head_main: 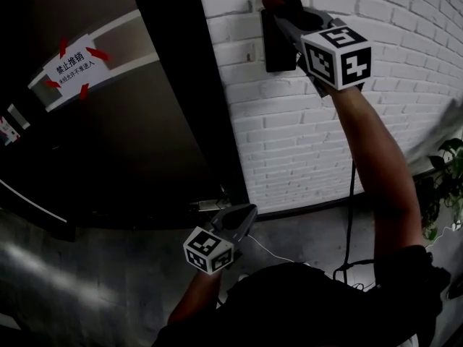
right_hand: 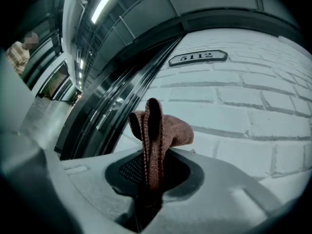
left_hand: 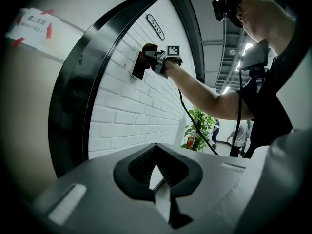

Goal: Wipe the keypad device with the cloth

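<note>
Rust-brown cloth [right_hand: 158,130] is clamped in the right gripper [head_main: 288,16], held at the top of the dark keypad device [head_main: 277,53] on the white brick wall [head_main: 376,143]. Wiping looks underway, with the lower face probably still to do. The left gripper [head_main: 242,221] hangs low, jaws together and empty.

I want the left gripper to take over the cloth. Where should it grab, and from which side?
The cloth bunches up past the tips of the right gripper; probably pinch that folded free end, coming from the door side, since the brick wall lies just ahead.
</note>
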The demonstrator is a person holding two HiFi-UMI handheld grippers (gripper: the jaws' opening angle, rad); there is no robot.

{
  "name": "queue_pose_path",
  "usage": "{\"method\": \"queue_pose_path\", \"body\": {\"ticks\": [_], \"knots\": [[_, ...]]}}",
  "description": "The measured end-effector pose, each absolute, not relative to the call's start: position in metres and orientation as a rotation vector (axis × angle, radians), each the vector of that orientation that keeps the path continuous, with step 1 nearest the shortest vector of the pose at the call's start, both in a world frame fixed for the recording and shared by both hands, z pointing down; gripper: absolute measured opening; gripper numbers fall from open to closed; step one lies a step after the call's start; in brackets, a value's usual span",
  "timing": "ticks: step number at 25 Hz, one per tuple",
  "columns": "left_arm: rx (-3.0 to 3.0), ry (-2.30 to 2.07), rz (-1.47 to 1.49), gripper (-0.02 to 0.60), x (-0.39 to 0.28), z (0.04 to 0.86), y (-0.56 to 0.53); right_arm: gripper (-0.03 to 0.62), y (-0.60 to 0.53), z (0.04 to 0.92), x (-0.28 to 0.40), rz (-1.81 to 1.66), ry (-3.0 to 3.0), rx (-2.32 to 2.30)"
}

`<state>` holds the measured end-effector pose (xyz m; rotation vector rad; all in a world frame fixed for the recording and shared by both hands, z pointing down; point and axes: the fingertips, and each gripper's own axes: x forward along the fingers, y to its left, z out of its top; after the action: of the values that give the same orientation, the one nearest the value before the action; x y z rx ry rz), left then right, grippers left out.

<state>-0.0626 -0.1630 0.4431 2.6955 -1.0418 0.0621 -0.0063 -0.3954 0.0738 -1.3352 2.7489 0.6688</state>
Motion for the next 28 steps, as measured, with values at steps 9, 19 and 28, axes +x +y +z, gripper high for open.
{"method": "queue_pose_path", "body": {"ticks": [9,19,28], "knots": [[2.700,-1.009,0.077,0.017,-0.055,0.446,-0.165,0.058,-0.396,0.096,-0.004,0.632,2.777,-1.328],[2.696,-1.008,0.066,0.017,-0.056,0.447,-0.165,0.058,-0.396,0.121,-0.004,0.594,2.800,-1.324],[2.696,-1.010,0.077,0.017,-0.055,0.449,-0.165,0.058,-0.396,0.143,-0.004,0.539,2.814,-1.324]]}}
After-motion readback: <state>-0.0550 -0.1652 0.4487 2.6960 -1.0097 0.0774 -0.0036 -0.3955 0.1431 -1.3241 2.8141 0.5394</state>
